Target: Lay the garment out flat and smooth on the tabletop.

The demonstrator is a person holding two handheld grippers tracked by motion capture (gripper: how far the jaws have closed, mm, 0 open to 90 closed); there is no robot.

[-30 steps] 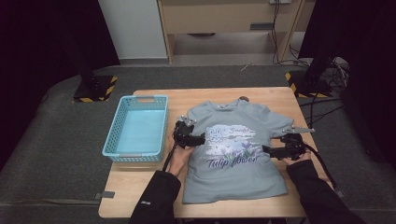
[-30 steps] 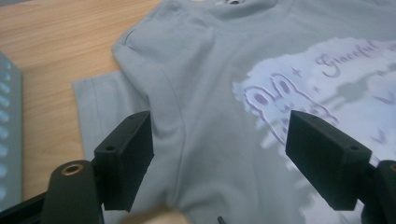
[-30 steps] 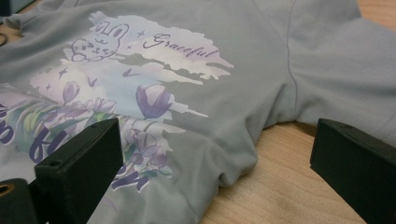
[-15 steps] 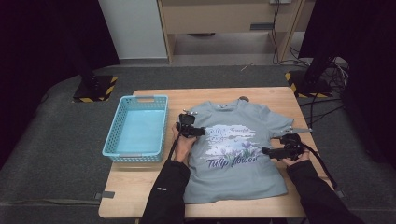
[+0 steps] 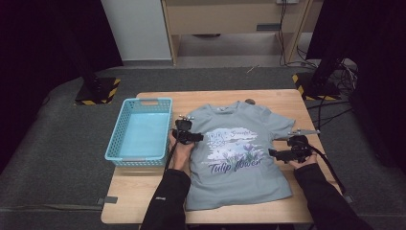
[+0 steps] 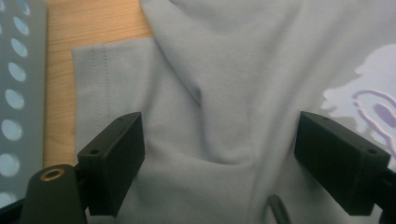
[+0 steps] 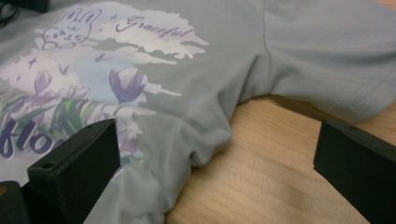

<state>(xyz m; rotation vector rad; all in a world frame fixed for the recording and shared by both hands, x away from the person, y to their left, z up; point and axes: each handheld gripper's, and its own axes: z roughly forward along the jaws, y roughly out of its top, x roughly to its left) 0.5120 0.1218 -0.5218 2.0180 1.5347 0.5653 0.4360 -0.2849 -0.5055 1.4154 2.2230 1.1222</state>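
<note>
A grey T-shirt (image 5: 239, 148) with a flower print and "Tulip flower" lettering lies flat, front up, on the wooden table (image 5: 287, 100). My left gripper (image 5: 187, 136) hovers over the shirt's sleeve nearest the basket. In the left gripper view this gripper (image 6: 219, 135) is open; its jaws have just been opening, and a soft fold of the T-shirt (image 6: 224, 93) lies between them without being pressed. My right gripper (image 5: 277, 153) is at the shirt's opposite side edge. It (image 7: 215, 154) is open wide over the hem of the T-shirt (image 7: 196, 116) below the armpit and over bare wood.
A light blue plastic basket (image 5: 143, 100) stands empty on the table's left part, and its perforated wall (image 6: 18, 93) is close to my left gripper. A small dark object (image 5: 249, 101) lies at the far table edge. Stands with striped bases (image 5: 95, 93) are on the floor beyond.
My left gripper has shifted a little toward the sleeve by the basket and sunk closer to the cloth. The right gripper has kept still.
</note>
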